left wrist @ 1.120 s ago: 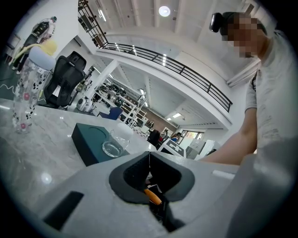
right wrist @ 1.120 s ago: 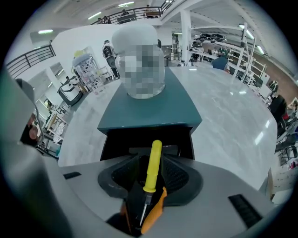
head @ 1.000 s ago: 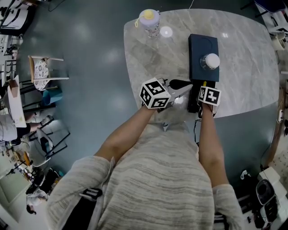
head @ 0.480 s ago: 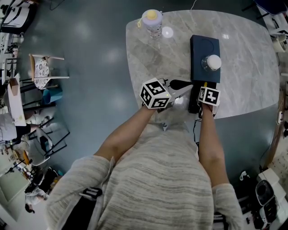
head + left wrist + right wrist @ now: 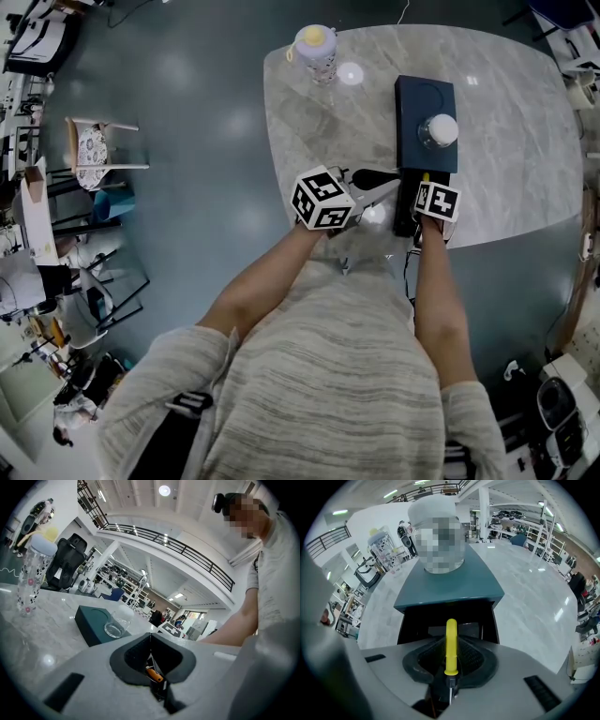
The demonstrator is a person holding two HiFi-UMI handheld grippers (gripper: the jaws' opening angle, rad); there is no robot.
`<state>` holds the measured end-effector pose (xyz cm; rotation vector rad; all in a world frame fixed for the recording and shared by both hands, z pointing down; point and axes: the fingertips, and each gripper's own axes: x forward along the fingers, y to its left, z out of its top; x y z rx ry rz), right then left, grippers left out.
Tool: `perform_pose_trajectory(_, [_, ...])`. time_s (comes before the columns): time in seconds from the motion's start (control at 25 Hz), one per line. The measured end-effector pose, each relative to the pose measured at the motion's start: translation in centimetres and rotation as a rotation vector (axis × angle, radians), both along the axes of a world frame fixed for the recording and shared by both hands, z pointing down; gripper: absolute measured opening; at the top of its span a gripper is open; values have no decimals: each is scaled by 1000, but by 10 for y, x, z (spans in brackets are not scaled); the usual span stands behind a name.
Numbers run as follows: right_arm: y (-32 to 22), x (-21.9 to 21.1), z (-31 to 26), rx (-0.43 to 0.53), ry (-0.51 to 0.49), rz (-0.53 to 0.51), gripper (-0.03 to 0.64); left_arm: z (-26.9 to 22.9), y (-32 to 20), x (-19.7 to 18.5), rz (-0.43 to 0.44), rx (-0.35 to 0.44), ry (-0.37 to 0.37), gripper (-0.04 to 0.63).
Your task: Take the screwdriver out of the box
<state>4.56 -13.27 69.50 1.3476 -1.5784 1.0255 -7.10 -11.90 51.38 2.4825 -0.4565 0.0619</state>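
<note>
Grasp under way: the screwdriver (image 5: 451, 634) lies in the open front of the box (image 5: 422, 98), the right claw (image 5: 451, 643) having just closed halfway onto its yellow handle; lifting it out remains. The left claw (image 5: 151, 641) is fully closed beside the box

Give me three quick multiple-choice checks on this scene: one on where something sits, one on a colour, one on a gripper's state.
1. Where does the glass stand? A on the box; B on the floor; C beside the bottle.
2. What colour is the screwdriver handle? A red; B yellow; C black.
3. How are the left gripper jaws? A wide apart; B together; C round the bottle.
Answers: A, the glass rests on the box's top; B, the handle shows yellow in the right gripper view; B, the jaws meet along one seam.
</note>
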Motion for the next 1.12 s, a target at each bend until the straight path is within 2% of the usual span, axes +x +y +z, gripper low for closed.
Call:
perform_pose_trajectory(0.24, [3, -4, -11, 59, -62, 29, 67, -5, 3, 4, 10, 10, -5, 17])
perform_pose_trajectory(0.64, [6, 13, -51, 206, -180, 82, 67, -18, 6, 30, 39, 38, -22, 16])
perform_pose_trajectory(0.88, [3, 28, -91, 315, -269, 110, 67, -24, 10, 46, 52, 47, -39, 16])
perform_pose_trajectory(1.12, [-3, 41, -143, 437, -338, 85, 67, -32, 13, 68, 61, 56, -47, 17])
